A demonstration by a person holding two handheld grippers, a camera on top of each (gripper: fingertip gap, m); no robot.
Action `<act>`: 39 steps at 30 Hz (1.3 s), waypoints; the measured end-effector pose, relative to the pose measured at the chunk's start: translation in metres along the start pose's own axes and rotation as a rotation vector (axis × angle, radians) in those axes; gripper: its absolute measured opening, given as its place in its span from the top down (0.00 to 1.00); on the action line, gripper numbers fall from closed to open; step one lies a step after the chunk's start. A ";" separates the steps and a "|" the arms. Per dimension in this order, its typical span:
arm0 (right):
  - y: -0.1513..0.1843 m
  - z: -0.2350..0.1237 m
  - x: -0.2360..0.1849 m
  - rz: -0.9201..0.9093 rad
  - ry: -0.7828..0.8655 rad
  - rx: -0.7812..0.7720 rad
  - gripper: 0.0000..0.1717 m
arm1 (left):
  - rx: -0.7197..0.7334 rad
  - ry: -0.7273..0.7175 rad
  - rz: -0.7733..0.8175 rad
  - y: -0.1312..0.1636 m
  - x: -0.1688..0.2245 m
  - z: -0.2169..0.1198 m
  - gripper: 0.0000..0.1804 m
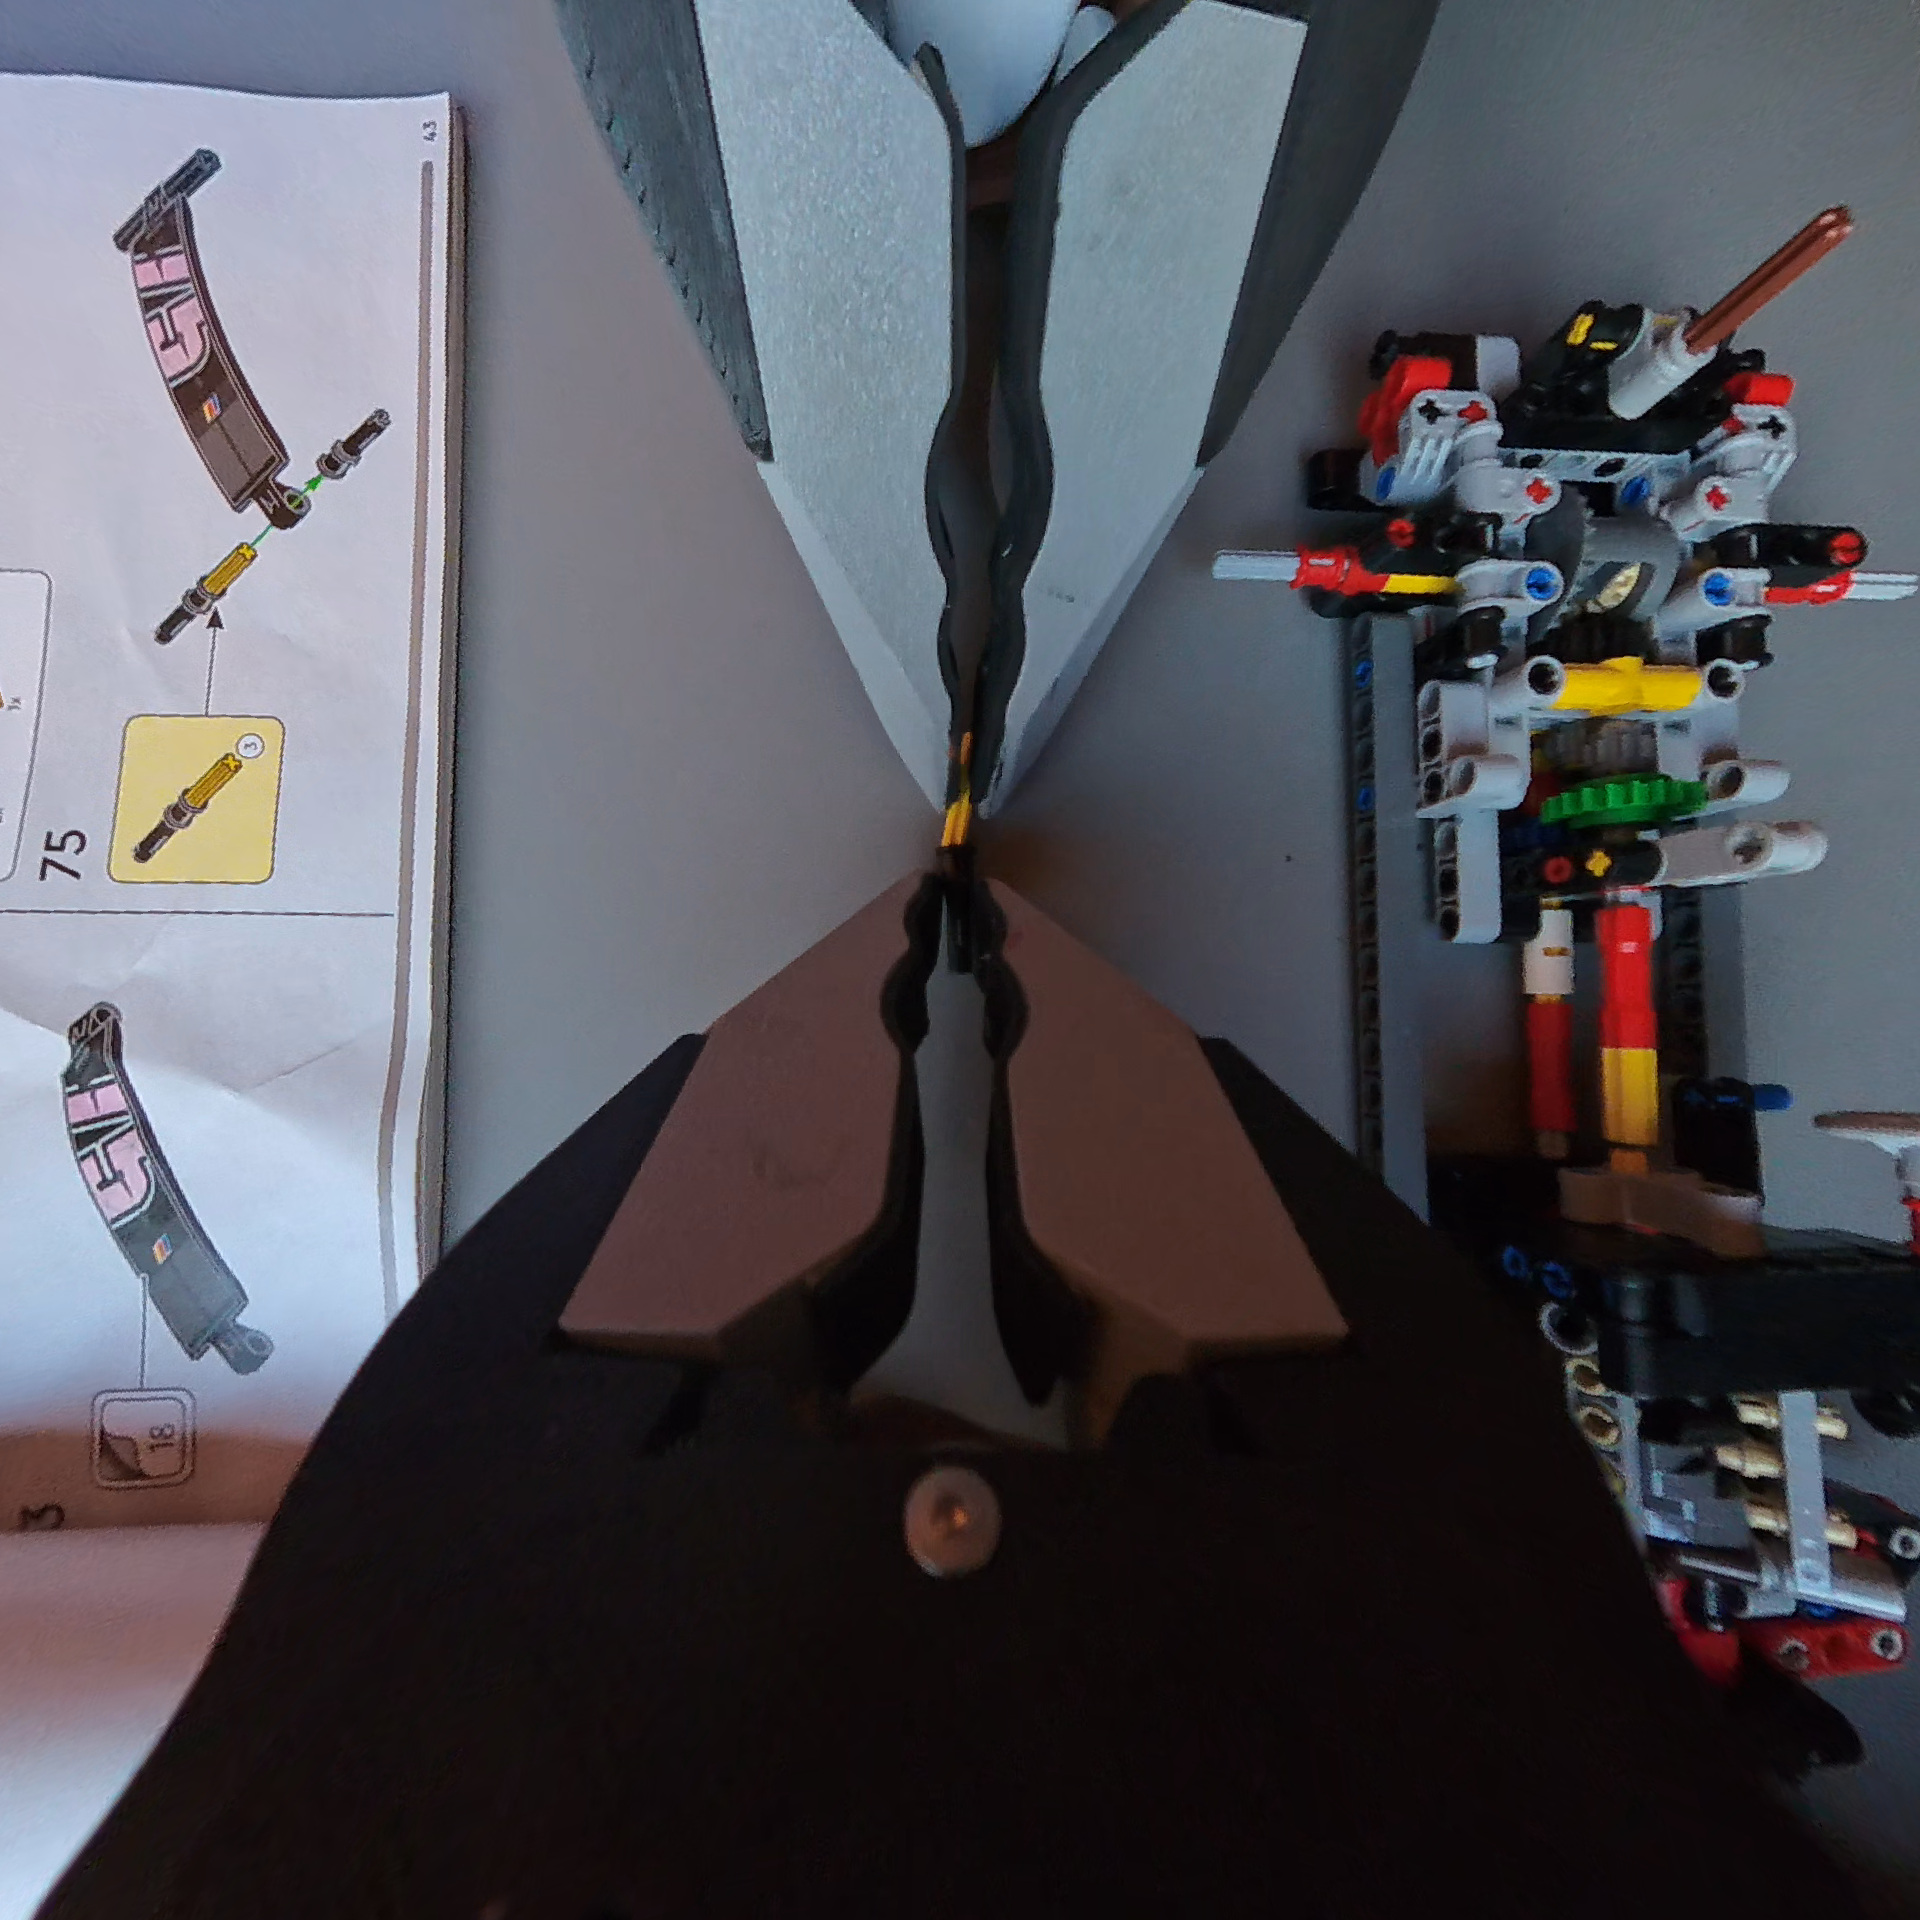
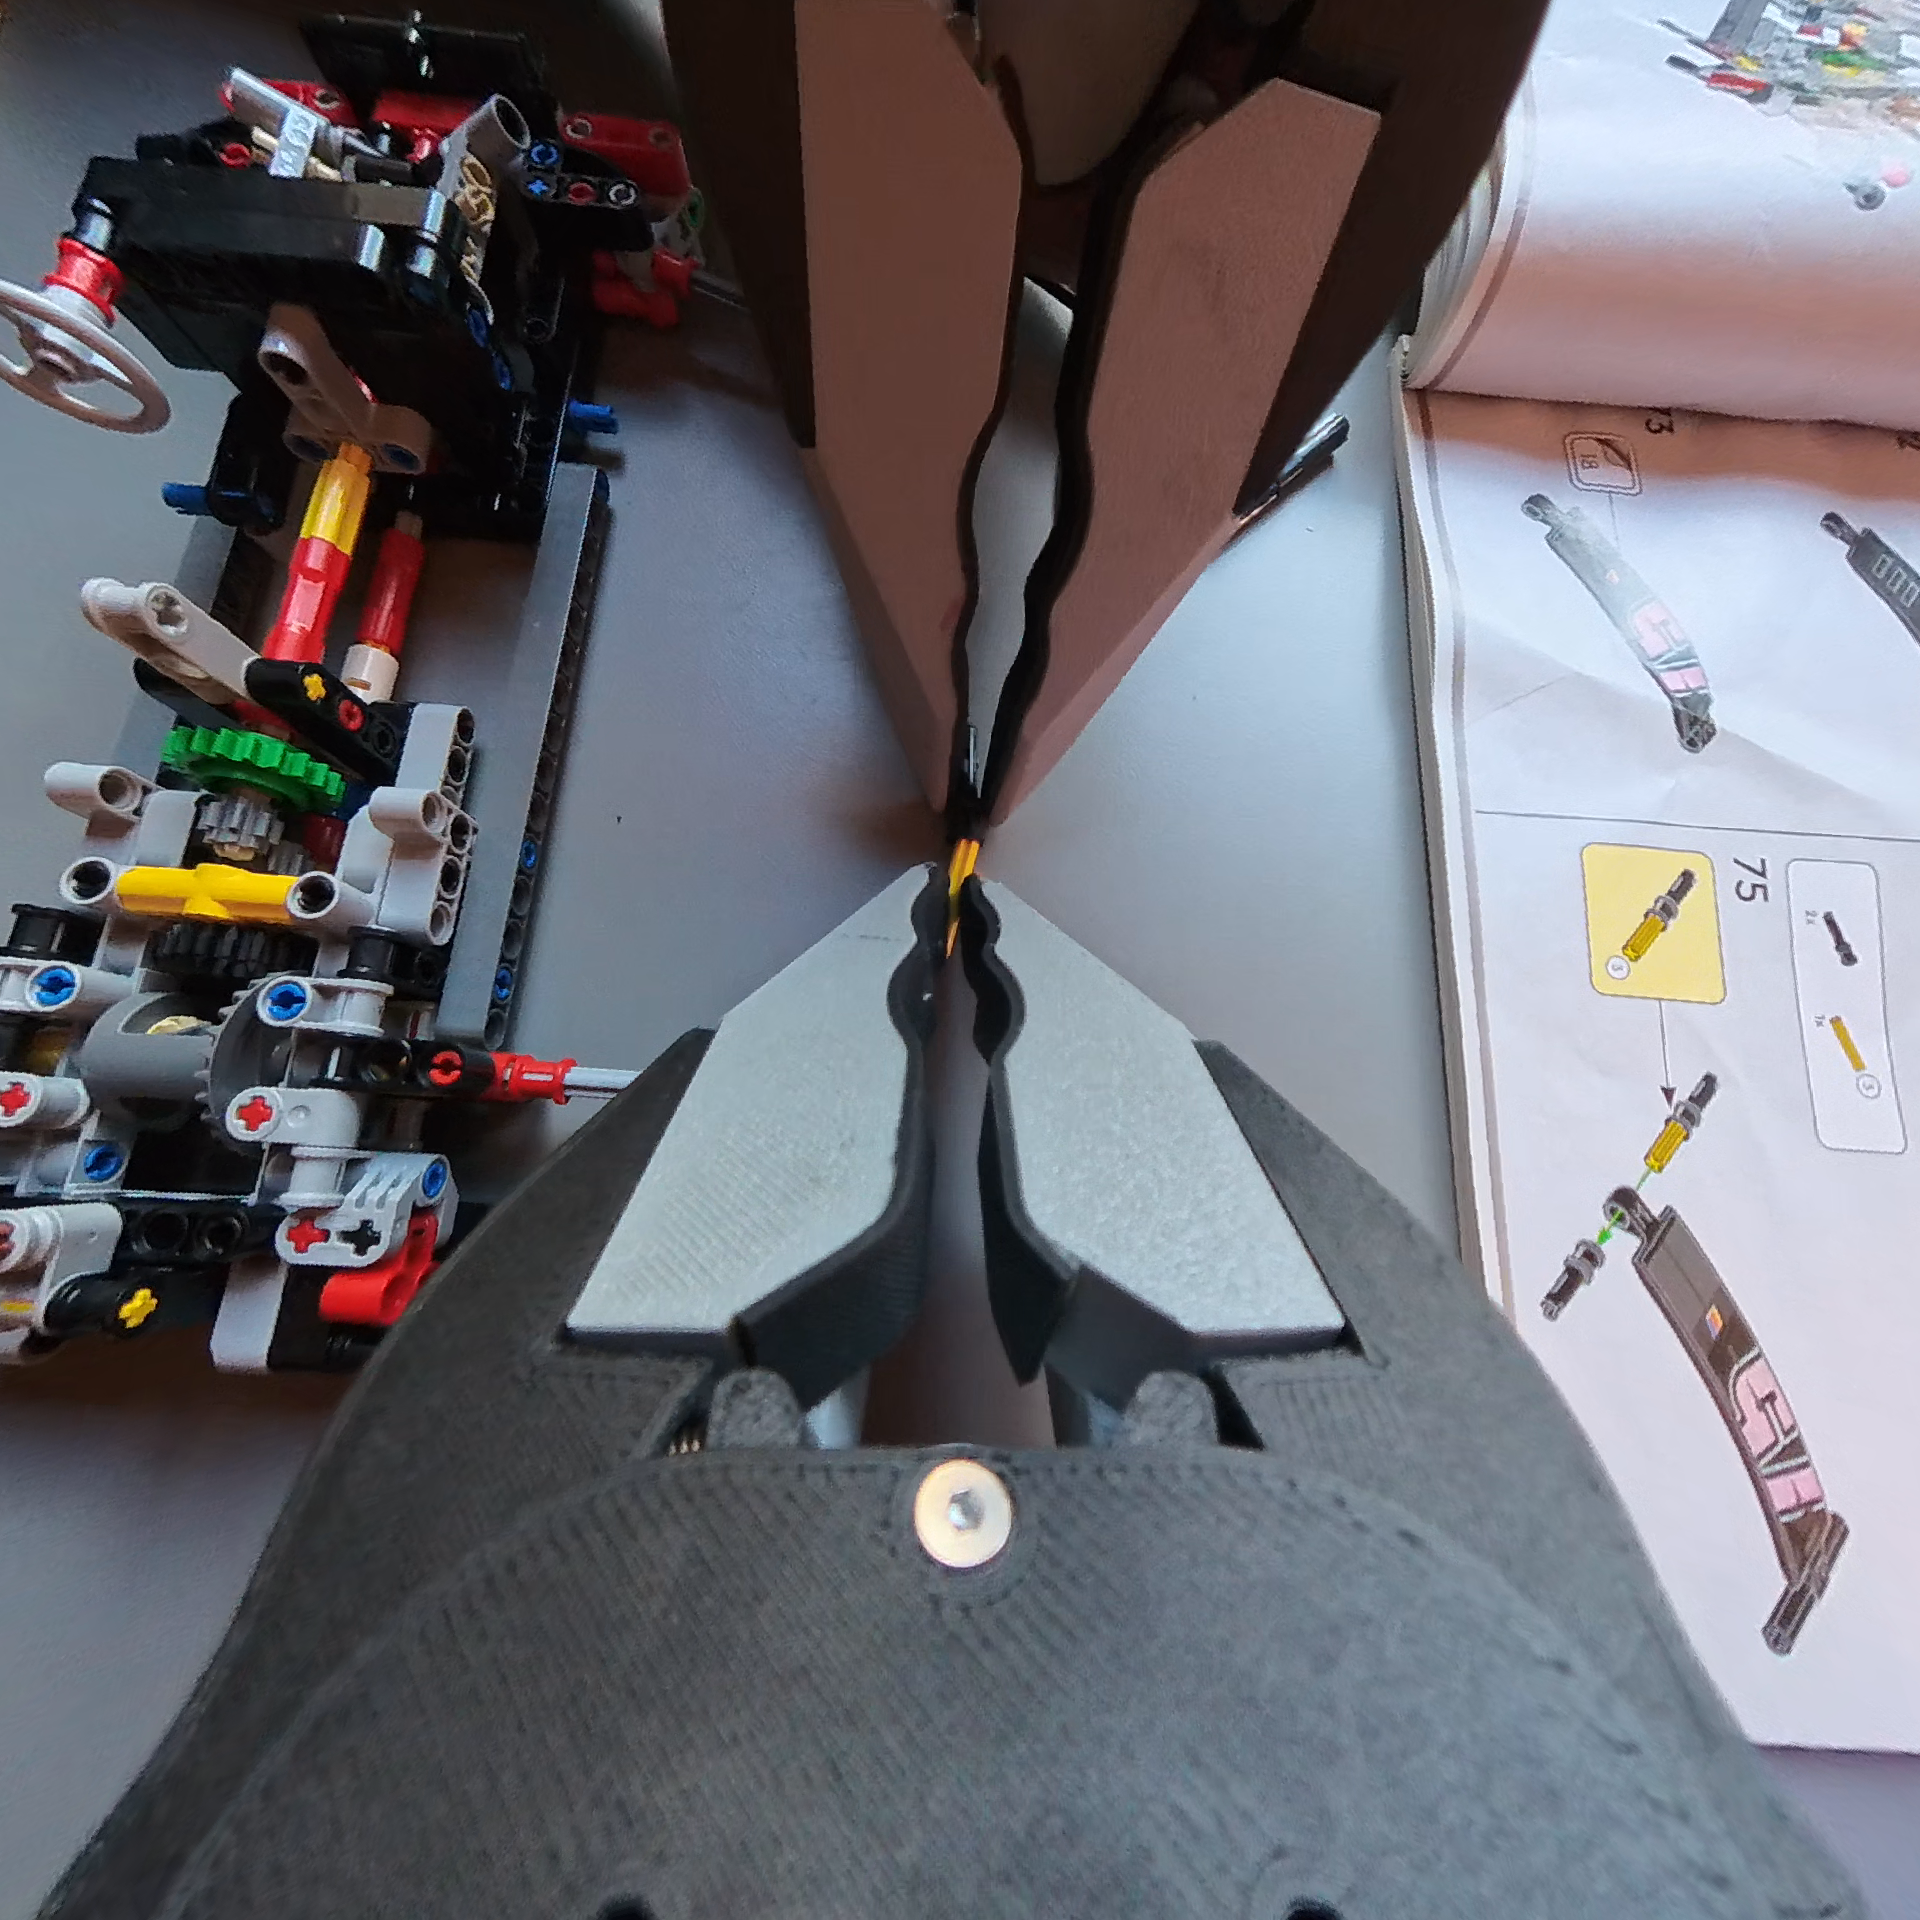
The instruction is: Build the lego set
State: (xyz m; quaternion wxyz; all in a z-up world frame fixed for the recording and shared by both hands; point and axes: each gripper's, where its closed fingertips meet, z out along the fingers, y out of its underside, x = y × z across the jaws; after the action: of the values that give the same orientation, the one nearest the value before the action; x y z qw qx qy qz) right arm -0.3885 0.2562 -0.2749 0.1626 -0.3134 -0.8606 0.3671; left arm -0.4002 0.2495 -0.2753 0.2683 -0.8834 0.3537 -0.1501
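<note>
In the left wrist view my left gripper, with brown fingers, is shut on a small black pin at its tips. My right gripper, with grey fingers, comes from the top, tip to tip with it. It is shut on a thin yellow axle. In the right wrist view my right gripper pinches the yellow axle. The left gripper comes from above with the black pin. The axle's end meets the pin's end between the two pairs of tips, above the grey table.
A partly built model of toy building bricks with gears, axles and a steering wheel lies to one side; it also shows in the right wrist view. An open instruction booklet lies on the other side and shows in the right wrist view too. Less than 4 cm separates the two grippers' tips.
</note>
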 end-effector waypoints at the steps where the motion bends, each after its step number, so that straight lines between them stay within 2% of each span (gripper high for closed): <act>1: 0.000 0.000 0.000 -0.010 -0.001 0.000 1.00 | -0.006 0.001 0.016 0.000 0.000 0.000 0.99; 5: -0.001 0.001 -0.004 -0.057 -0.025 0.001 1.00 | -0.026 0.039 0.095 0.001 0.004 0.000 0.99; 8: -0.002 0.001 -0.008 -0.077 -0.039 0.003 1.00 | 0.016 0.066 0.126 0.001 0.007 0.000 0.99; 12: -0.002 0.001 -0.008 -0.049 -0.061 0.009 1.00 | 0.053 0.123 0.019 0.000 0.006 0.001 0.99; 16: 0.001 -0.002 -0.006 -0.023 -0.059 0.007 1.00 | 0.044 0.098 -0.024 -0.003 0.006 0.003 0.99; 22: 0.002 -0.003 -0.005 -0.027 -0.050 0.006 1.00 | -0.005 0.036 -0.034 -0.003 0.005 0.004 0.99; 39: 0.002 -0.003 -0.005 -0.030 -0.040 0.007 1.00 | 0.015 0.047 -0.093 -0.004 0.005 0.004 0.99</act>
State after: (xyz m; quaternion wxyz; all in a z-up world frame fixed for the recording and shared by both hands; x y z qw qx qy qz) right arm -0.3828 0.2557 -0.2748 0.1519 -0.2925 -0.8670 0.3736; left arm -0.3931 0.2496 -0.2757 0.2595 -0.8931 0.3172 -0.1856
